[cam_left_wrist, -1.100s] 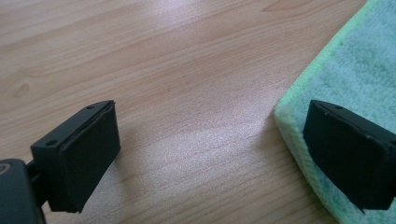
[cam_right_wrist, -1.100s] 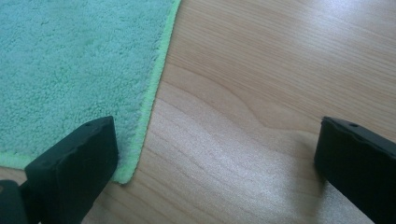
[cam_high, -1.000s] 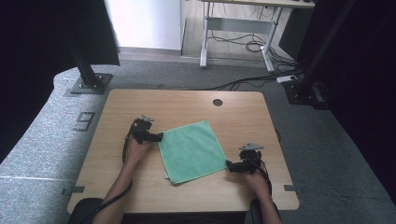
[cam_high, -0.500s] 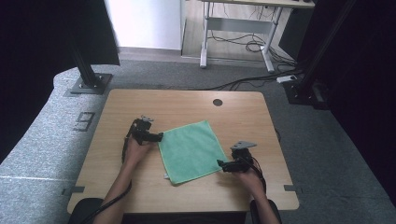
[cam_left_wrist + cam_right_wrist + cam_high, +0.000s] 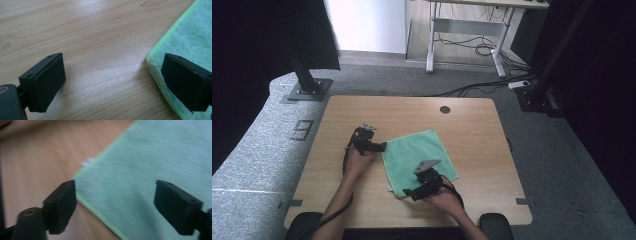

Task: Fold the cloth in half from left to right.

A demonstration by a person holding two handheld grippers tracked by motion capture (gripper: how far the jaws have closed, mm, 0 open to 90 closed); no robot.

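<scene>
A: Right gripper [image 5: 408,192]?
B: Jaws spread, just been closing, over the near corner of the green microfibre cloth [image 5: 419,160]; nothing pinched.
A: Left gripper [image 5: 383,147]?
B: Spread wide at the cloth's far-left corner, on the wooden table [image 5: 472,125].

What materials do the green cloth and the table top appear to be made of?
The green cloth looks like soft microfibre or terry: a fuzzy, matt pile and a stitched, paler green hem show in the left gripper view. The table top looks like wood or a wood-pattern laminate, I cannot tell which: light brown grain lines, a smooth surface and a soft sheen where light falls on it.
</scene>
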